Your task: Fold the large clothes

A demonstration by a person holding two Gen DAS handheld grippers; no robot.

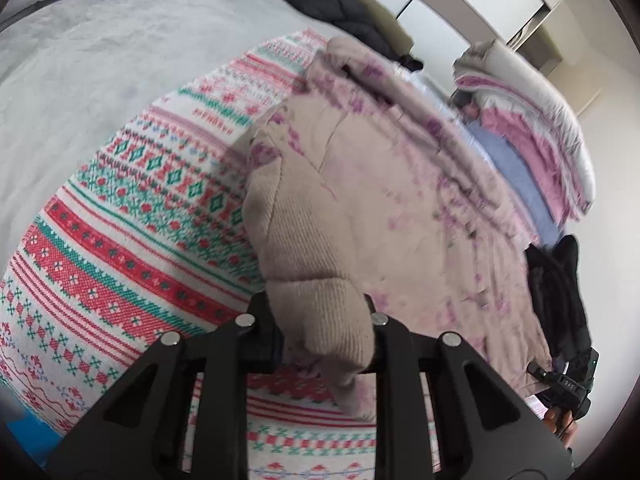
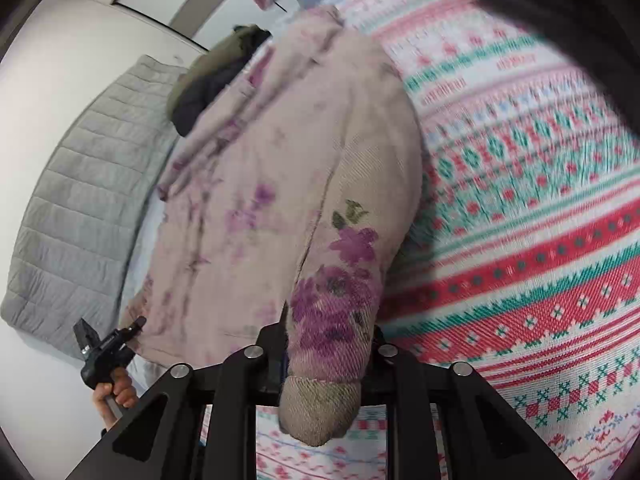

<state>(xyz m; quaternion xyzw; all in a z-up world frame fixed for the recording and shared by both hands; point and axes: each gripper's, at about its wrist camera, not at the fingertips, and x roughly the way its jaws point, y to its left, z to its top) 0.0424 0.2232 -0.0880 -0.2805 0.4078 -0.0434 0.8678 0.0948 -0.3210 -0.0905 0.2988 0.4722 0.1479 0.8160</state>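
Knit beige floral sweater is soft, limp and light, so it sags on the patterned blanket. Your left hand-held gripper is clamped on one cuff, your right hand-held gripper on the other; keep hold at the ribbing.

A patterned blanket covers the bed beside a grey quilt.

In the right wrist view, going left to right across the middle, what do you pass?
Grey quilted blanket → beige sweater with purple flowers, whose cuff sits in the right gripper → red, green and white patterned cover.
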